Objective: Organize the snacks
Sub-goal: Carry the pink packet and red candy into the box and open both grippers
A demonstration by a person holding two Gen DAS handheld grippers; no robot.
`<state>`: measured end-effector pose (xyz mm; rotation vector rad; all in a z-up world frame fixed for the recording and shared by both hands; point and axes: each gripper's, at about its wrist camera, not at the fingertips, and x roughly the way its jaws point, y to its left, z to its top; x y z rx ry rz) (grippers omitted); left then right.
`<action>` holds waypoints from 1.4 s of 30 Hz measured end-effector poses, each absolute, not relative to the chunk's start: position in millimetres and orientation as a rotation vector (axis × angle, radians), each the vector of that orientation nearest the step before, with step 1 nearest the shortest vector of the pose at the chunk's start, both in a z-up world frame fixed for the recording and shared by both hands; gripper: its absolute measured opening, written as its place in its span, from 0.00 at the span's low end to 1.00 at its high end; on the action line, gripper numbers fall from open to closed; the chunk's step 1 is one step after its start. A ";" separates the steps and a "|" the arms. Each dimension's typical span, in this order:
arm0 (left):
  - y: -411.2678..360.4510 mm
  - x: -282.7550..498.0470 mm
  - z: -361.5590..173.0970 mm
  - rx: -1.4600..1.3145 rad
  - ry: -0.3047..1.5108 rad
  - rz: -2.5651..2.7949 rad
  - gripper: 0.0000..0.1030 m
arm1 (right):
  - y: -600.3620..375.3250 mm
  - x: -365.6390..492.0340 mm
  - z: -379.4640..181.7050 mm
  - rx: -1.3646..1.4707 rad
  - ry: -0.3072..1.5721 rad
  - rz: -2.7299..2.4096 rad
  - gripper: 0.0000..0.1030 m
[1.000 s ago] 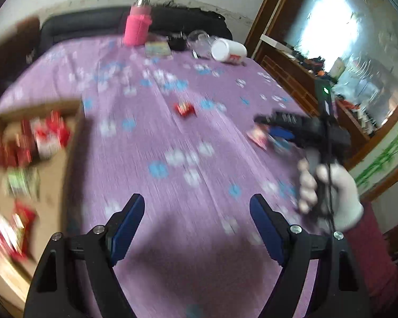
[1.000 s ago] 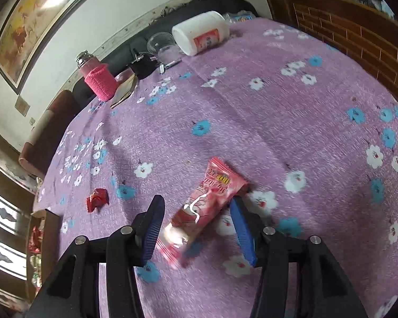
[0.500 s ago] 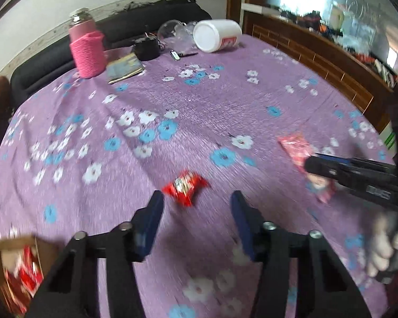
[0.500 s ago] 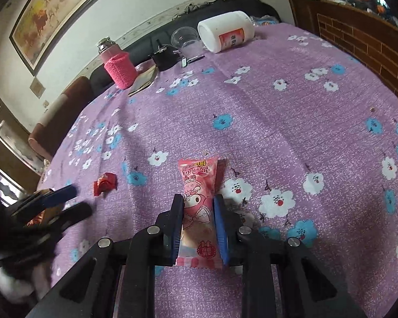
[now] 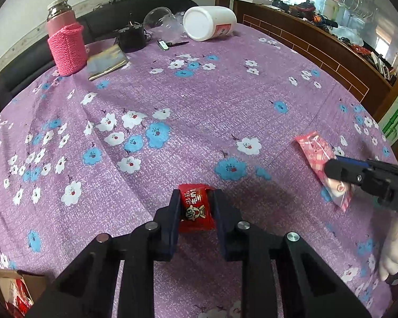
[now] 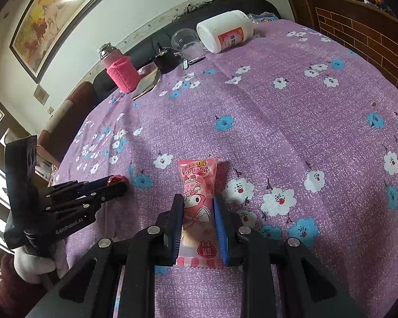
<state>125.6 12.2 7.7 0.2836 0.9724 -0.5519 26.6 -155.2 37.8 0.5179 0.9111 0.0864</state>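
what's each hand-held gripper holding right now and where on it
Left hand-held gripper: small red candy packet, pinched across its middle. Right hand-held gripper: pink snack packet, clamped across its lower half.

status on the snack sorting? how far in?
Done: the box at the table's near-left corner already holds red packets. In hand: the left gripper is shut on the red candy, and the right gripper is shut on the pink snack; both appear to rest on the cloth. Left: carry both to the box. No other loose snacks show.
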 end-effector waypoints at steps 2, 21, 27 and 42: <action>14.7 121.6 11.0 0.266 0.967 -0.547 0.17 | -156.0 24.8 39.4 0.527 0.903 0.089 0.23; 178.4 -42.2 110.9 -0.147 0.708 -0.406 0.18 | -134.3 10.6 57.9 0.518 0.810 0.152 0.23; 274.8 -105.6 121.8 -0.287 0.621 -0.208 0.18 | -104.9 -2.7 70.3 0.527 0.826 0.192 0.23; 351.8 -135.8 67.4 -0.398 0.683 -0.032 0.18 | 105.8 -37.5 115.2 0.400 0.934 0.613 0.24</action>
